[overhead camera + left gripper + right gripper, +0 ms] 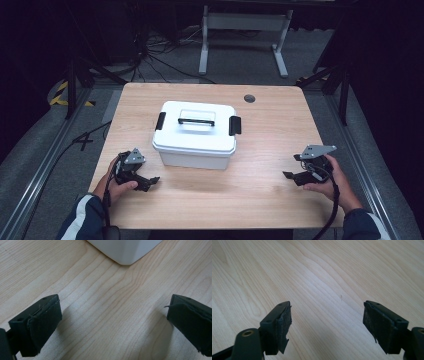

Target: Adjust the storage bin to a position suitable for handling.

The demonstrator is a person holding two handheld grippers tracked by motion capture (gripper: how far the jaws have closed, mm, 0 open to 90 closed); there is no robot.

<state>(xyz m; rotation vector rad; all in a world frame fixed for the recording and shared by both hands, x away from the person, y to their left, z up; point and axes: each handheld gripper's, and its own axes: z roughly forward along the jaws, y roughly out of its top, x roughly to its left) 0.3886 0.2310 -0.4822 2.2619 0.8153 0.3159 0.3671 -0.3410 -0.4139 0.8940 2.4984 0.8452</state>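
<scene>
High view: a white box (195,134) with a closed lid sits near the middle of the wooden table (270,130), a little left of centre. Its lid has a black handle (196,121) lying flat in a recess on top and a black latch (234,125) at each short end. The left gripper (148,183) rests low over the table at the near left, held in the person's left hand (119,186), with its jaws pointing right and slightly away, toward the box's near left corner. It is near the box but apart from it. The right gripper (292,176) is at the near right, held in the right hand (334,181), jaws pointing left across bare wood, well apart from the box. A round dark hole (249,98) shows in the table's far side beyond the box.

Left gripper view: the two black jaws stand wide apart with nothing between them, just bare wood grain. A rounded lower corner of the box (125,251) shows at the top, ahead of the jaws and not touching them.

Right gripper view: the jaws are also spread wide and hold nothing. Bare tabletop (317,277) lies between and ahead of them.
</scene>
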